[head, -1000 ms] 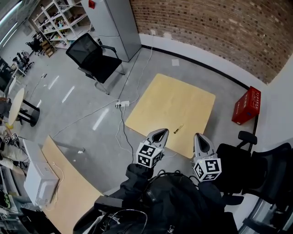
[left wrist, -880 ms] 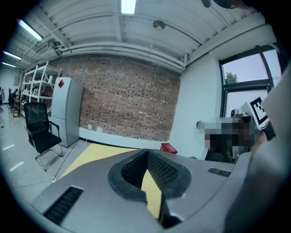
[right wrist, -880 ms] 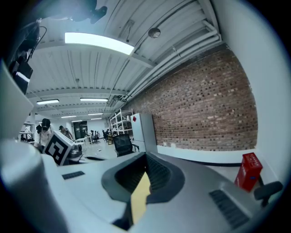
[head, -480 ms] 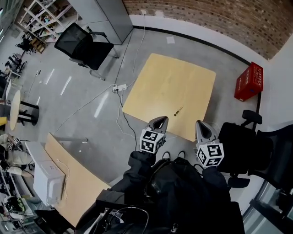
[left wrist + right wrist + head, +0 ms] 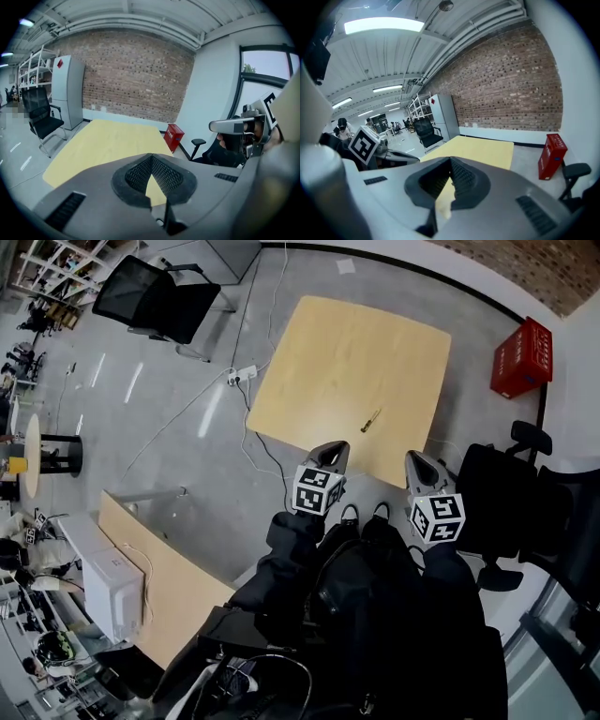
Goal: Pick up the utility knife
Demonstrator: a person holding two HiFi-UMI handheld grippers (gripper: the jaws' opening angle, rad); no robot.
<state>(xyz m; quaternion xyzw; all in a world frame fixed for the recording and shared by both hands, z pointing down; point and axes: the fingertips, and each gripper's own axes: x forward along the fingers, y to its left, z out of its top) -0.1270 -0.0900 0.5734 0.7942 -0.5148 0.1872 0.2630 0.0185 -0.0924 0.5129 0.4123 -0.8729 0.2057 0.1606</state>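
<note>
Pickup not yet begun: the utility knife (image 5: 370, 420) lies flat and untouched on the pale wooden desk (image 5: 328, 352). It sits toward the near edge and a little right of the middle, and it is the only thing to be seen on the desk. The person stands at that near edge with a claw in each hand. The left claw (image 5: 334, 452) and the right claw (image 5: 416, 463) both hang just short of the desk, and the knife lies beyond and between them, apart from both.

Each claw's own camera shows its ribbed pads drawn together, tips meeting, with nothing caught between them. Only a sliver of the yellow desk shows through the notch. Neither claw holds or touches anything.

By the look of things, the whole job is still ahead. One claw has to open, reach out over the desk to the slim knife, close across its body and lift it clear. The knife is thin and lies flat, so a low approach would likely be needed.

The one container in sight is a red plastic crate (image 5: 521, 356) on the floor, off the desk's far right corner. What it holds, if anything, cannot be made out. A black office chair (image 5: 150, 301) stands well off to the far left.
</note>
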